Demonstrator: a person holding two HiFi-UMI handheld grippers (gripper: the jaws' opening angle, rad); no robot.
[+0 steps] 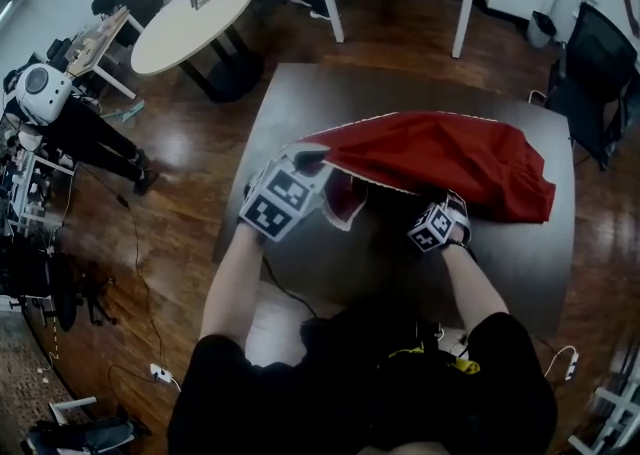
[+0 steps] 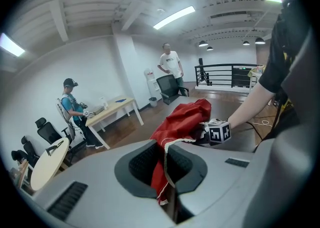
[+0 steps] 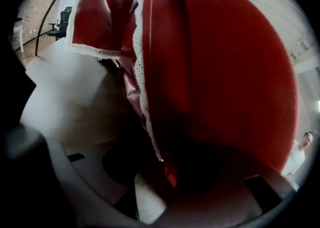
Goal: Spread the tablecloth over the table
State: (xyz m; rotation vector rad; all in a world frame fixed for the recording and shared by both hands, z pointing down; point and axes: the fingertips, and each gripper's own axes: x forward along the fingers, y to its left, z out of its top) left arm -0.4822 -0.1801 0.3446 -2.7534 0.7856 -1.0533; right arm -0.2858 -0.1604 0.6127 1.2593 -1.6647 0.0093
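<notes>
Tablecloth (image 1: 440,158), red w/ white lace hem (image 1: 385,183), lies bunched in a heap on the dark table (image 1: 300,103), toward its far right side; near and left parts of the top are bare. L gripper (image 2: 165,162) is clenched on the hem at the heap's near-left corner, cloth hanging between its jaws. R gripper (image 3: 162,182) grasps a fold of the near edge further right, w/ cloth draped across its view.
</notes>
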